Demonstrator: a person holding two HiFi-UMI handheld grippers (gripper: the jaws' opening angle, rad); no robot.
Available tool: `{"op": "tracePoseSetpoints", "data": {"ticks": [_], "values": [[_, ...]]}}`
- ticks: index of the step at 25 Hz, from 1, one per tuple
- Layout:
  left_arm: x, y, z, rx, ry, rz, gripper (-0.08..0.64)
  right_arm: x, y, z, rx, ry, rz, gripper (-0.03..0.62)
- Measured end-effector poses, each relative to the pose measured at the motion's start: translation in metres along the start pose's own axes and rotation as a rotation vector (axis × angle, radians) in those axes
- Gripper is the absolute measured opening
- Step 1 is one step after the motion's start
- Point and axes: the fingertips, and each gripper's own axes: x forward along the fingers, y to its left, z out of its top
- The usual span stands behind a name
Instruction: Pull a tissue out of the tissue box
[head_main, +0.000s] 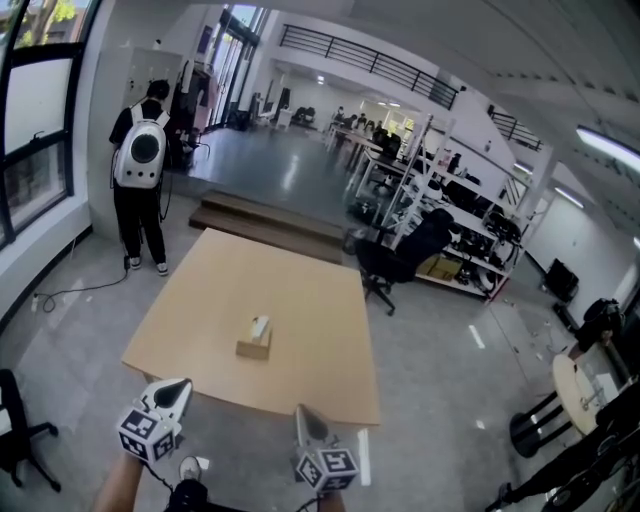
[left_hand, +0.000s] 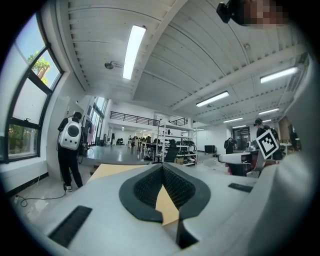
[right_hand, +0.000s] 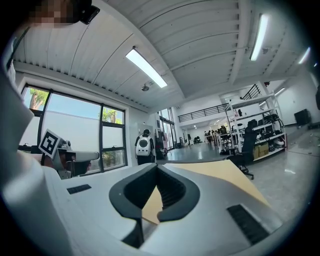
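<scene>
Head view: a white tissue (head_main: 260, 325) pokes up from the top slot of a small tan cardboard tissue box (head_main: 253, 346), which sits alone near the middle of a pale wooden rectangular worktop (head_main: 300, 280).

The sheet looks thin, soft and nearly weightless, and it is likely to tear if it is pinched at one corner or jerked sideways. The raised tuft just above the slot looks like the best place to take hold, gripped across its full fold and drawn straight up. The box also appears light, so it could slide or lift with the pull. Pressing down on its top or side with the other tool would probably keep it in place.

The left claw (head_main: 176, 388) and the right claw (head_main: 305, 413) hang at the near edge of the worktop, well apart from the box. The left one is at the near left and the right one at the near right. Each is clenched at its tips with nothing caught between them. In the two gripper views only bare worktop shows through the gap behind the tips, and the box is not seen.

At the far left a person wearing a white backpack (head_main: 140, 150) stands on the grey floor. A black office chair (head_main: 385, 265) sits off the far right corner.
</scene>
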Motion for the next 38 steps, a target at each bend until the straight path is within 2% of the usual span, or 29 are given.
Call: {"op": "tracePoseSetpoints", "data": {"ticks": [9,13,22,26,30,38], "values": [[0.046,0.043,-0.001,0.024,-0.005,-0.032,0.006,0.056,-0.008,-0.005,0.0,-0.005,-0.011,0.002],[0.076,0.064,0.004,0.047,-0.006,-0.052,0.006,0.088,-0.016,0.0,-0.01,0.01,-0.044,0.002],[0.148,0.118,0.006,0.025,0.011,-0.086,0.006,0.165,-0.039,0.011,0.006,0.015,-0.081,0.002],[0.171,0.145,0.018,0.034,0.007,-0.092,0.006,0.2,-0.041,0.018,0.008,0.026,-0.102,0.002],[0.196,0.176,0.016,0.036,0.01,-0.108,0.006,0.236,-0.043,0.025,0.008,0.029,-0.116,0.002],[0.241,0.211,0.018,0.032,0.022,-0.149,0.006,0.288,-0.061,0.036,0.038,0.008,-0.156,0.002]]}}
